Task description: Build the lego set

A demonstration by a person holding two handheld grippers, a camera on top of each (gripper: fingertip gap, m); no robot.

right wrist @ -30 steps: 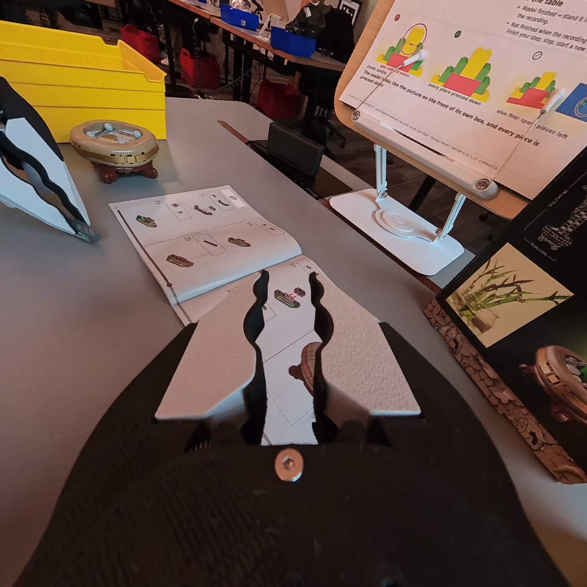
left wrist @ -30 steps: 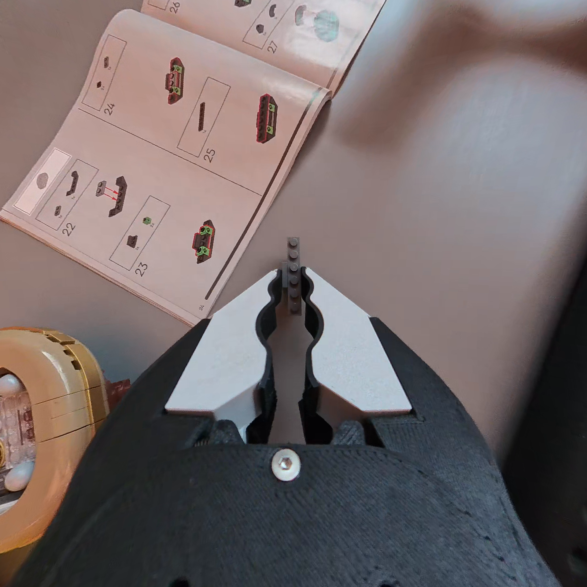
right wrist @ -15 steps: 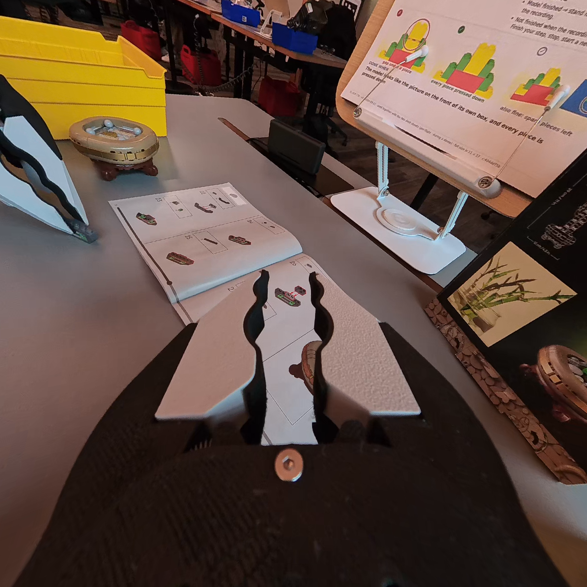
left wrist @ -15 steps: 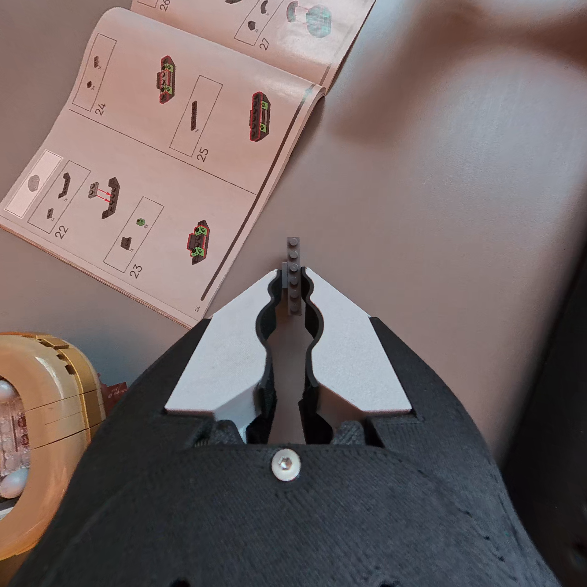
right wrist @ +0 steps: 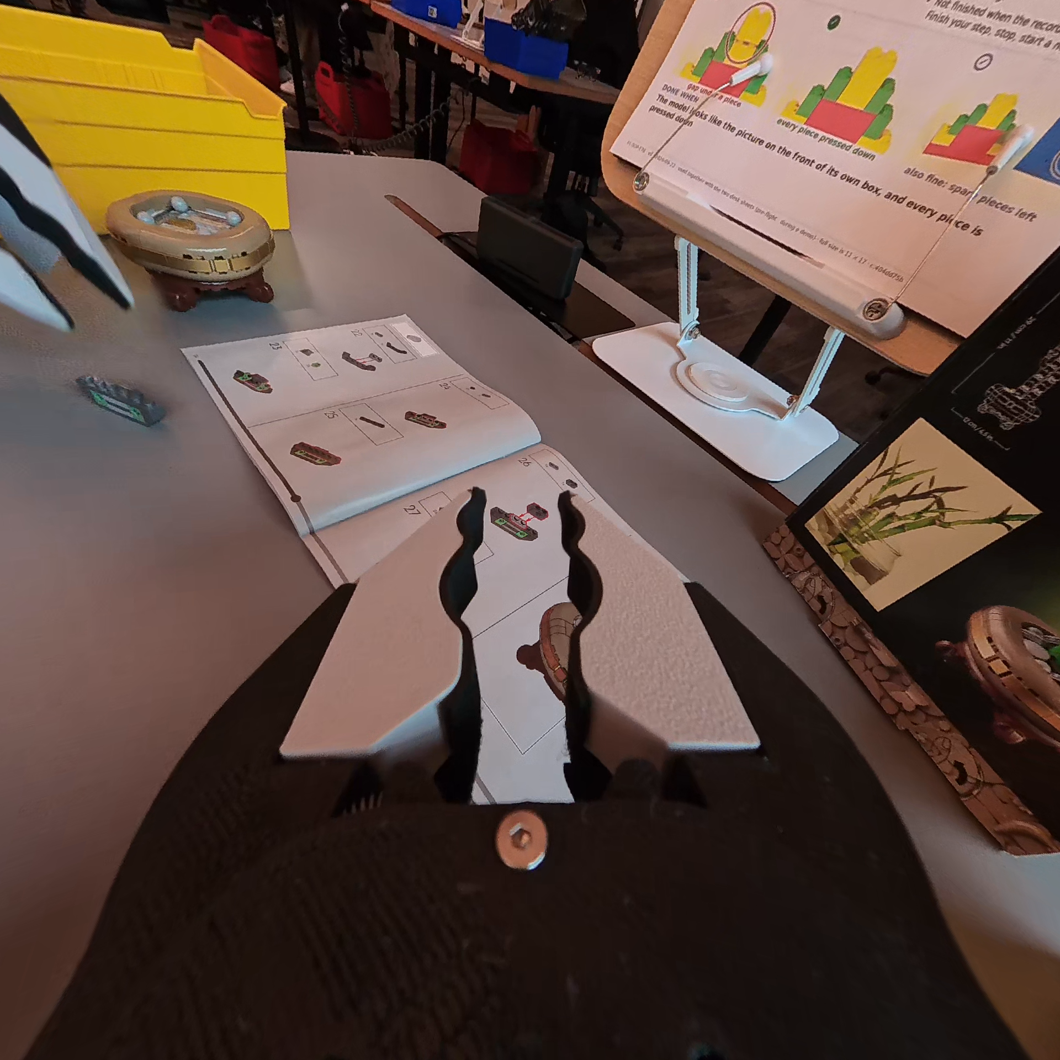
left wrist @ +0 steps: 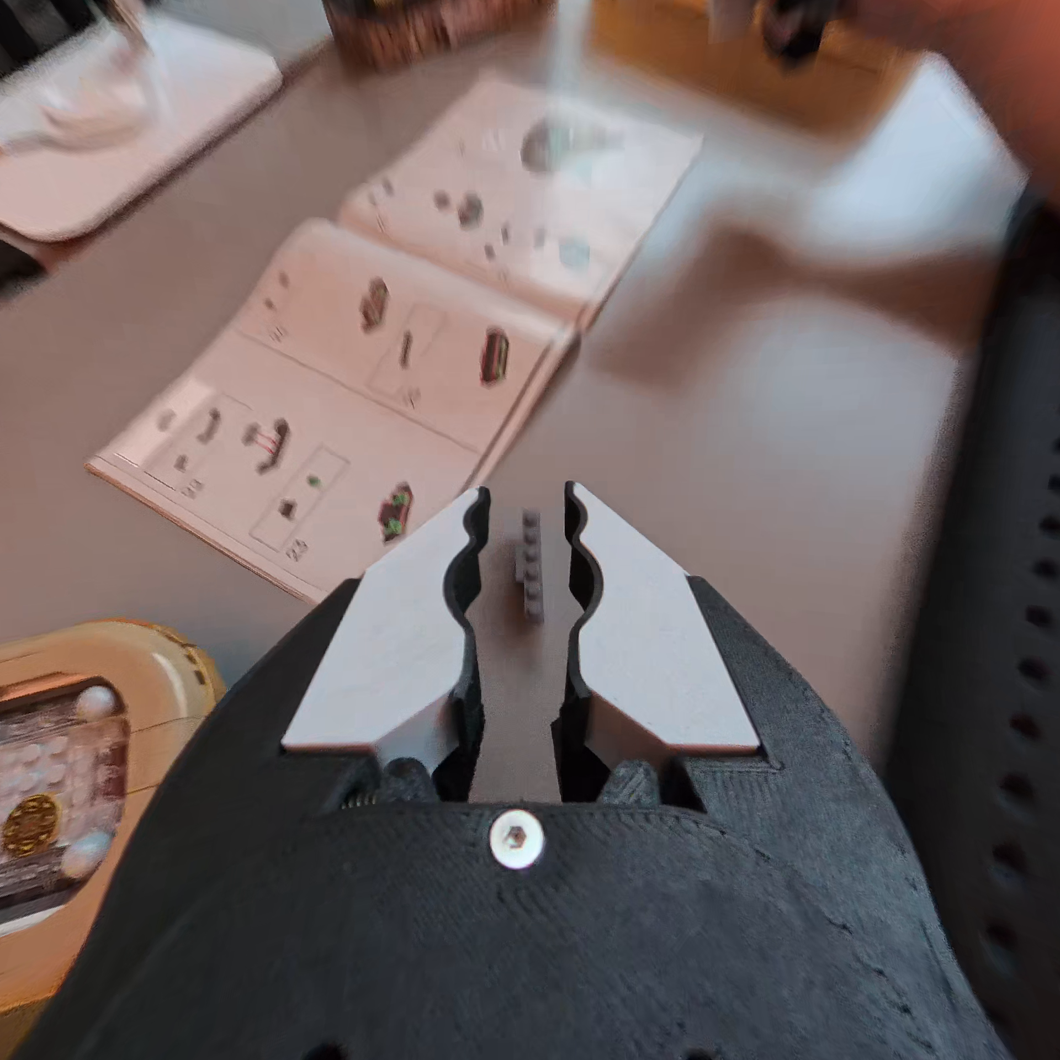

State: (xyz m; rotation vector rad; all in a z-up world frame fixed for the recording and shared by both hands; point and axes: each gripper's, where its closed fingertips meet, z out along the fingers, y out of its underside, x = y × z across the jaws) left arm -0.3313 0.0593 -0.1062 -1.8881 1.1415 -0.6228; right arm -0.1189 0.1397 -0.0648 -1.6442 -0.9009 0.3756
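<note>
Right gripper [right wrist: 521, 496], black printed body with white fingers: jaws stood apart with nothing between them, hovering over the near page of the open instruction booklet [right wrist: 367, 419] on the grey worktop [right wrist: 143, 573].

Left gripper [left wrist: 522, 494], same build: jaws released, spread wide. The small dark grey studded lego assembly [left wrist: 531, 565] sat in the gap between the fingers, touching neither. In the right wrist view the same assembly [right wrist: 121, 397] lay on the worktop by itself, green accents along its side, just left of the booklet; the left gripper's white fingertips [right wrist: 34, 287] were above and behind it, clear of it. The left wrist view was motion-blurred, so finer detail of the piece could not be read.

Behind the assembly: tan oval lego bowl model on dark brown feet [right wrist: 192, 241], standing upright on the worktop. In the left wrist view it [left wrist: 86, 745] sat close at lower left.

Behind the bowl: yellow plastic bin [right wrist: 143, 115], at the back edge of the worktop.

Right side: black set box with a bamboo picture [right wrist: 940, 573], standing upright. Beyond it, a wooden board on a white stand [right wrist: 740, 390] carrying a printed sheet.
</note>
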